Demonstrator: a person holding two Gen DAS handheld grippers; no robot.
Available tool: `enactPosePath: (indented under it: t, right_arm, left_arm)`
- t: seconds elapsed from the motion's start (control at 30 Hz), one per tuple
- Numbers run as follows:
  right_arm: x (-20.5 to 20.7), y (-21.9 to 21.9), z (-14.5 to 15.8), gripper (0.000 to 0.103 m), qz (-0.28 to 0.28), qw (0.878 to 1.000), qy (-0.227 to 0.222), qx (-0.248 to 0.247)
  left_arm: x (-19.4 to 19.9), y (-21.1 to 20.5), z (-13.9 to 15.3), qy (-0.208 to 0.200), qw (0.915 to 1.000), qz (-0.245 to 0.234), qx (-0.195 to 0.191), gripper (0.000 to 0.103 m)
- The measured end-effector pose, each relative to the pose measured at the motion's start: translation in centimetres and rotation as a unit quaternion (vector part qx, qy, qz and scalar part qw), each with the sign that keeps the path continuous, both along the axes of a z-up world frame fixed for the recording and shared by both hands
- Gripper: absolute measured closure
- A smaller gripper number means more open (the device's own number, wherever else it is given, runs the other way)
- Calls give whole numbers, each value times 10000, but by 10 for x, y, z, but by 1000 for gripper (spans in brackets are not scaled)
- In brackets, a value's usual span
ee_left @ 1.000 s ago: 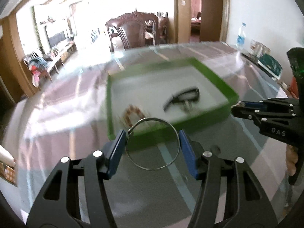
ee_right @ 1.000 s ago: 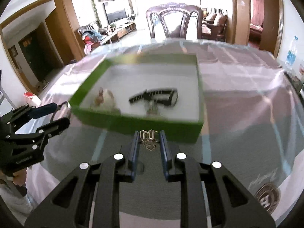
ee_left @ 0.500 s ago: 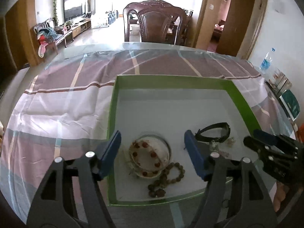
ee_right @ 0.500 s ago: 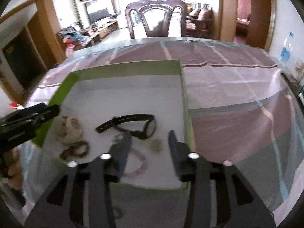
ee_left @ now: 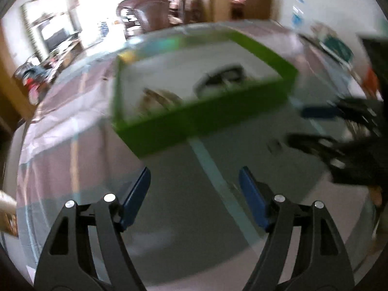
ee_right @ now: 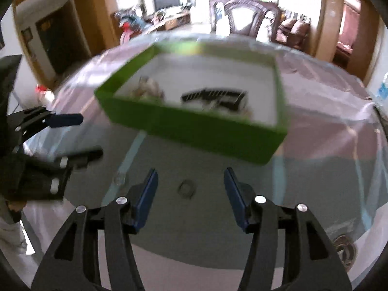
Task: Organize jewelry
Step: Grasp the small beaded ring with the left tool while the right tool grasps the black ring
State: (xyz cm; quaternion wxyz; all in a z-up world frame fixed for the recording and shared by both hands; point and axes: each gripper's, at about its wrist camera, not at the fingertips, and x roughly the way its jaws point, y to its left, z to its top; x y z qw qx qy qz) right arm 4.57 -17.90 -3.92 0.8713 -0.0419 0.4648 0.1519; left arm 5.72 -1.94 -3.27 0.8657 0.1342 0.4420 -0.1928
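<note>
Both views are smeared by motion, so fine detail is hard to read. The left gripper [ee_left: 194,186] has its blue fingers [ee_left: 135,195] spread wide with nothing between them, hanging over a bare stretch of the surface [ee_left: 169,218], which is covered with a checked cloth under a clear sheet. The right gripper [ee_right: 190,189] is likewise spread wide and holds nothing; on the cloth between its fingers [ee_right: 145,197], touching neither of them, lies a small ring [ee_right: 186,189]. A second small, pale item [ee_right: 120,180] sits on the surface just left of that gripper's left finger, too blurred to identify. Beyond both grippers stands a green box [ee_right: 201,131] with a white floor. Inside it a dark watch [ee_right: 215,96] lies toward the middle, and a pale heap of beaded bracelets [ee_right: 148,88] lies near the left wall; in the left wrist view the same watch [ee_left: 225,76] and bracelets [ee_left: 160,99] show only as streaks behind the box's near wall [ee_left: 201,118]. Each gripper appears at the edge of the other's view, beside the box and not touching it. A carved wooden chair [ee_right: 242,17] stands past the far edge of the surface, and a water bottle [ee_left: 297,12] stands at its far right.
</note>
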Motion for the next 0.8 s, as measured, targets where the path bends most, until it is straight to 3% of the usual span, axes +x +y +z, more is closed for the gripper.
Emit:
enactPosePath:
  t: [0.13, 0.27, 0.37, 0.4, 0.57, 0.6, 0.67, 0.8]
  right_arm:
    - [4, 10, -17, 47, 14, 9999, 93, -111]
    - [2, 17, -25, 47, 30, 9996, 83, -252]
    - [3, 16, -31, 48, 0, 9996, 84, -286]
    - [4, 17, -33, 50, -2, 9995, 88, -310]
    - [2, 16, -35, 60, -53, 9993, 51, -362]
    - [2, 16, -35, 63, -68, 9993, 25, -359]
    - [3, 15, -35, 81, -112, 9993, 6, -346]
    - [4, 10, -34, 84, -250, 9992, 13, -319]
  left_arm:
    - [-20, -13, -17, 106, 9996, -247, 51, 28]
    - [-16, -17, -29, 277, 9994, -194, 4, 29]
    - [-10, -18, -37, 410, 9991, -135, -18, 42]
    - [-9, -18, -40, 470, 9988, -104, -33, 47]
    - [-2, -17, -43, 486, 9987, 98, -84, 53]
    - [-1, -16, -44, 471, 9987, 158, -102, 55]
    - [3, -15, -45, 432, 9987, 240, -130, 59]
    - [6, -12, -44, 326, 9985, 396, -165, 70]
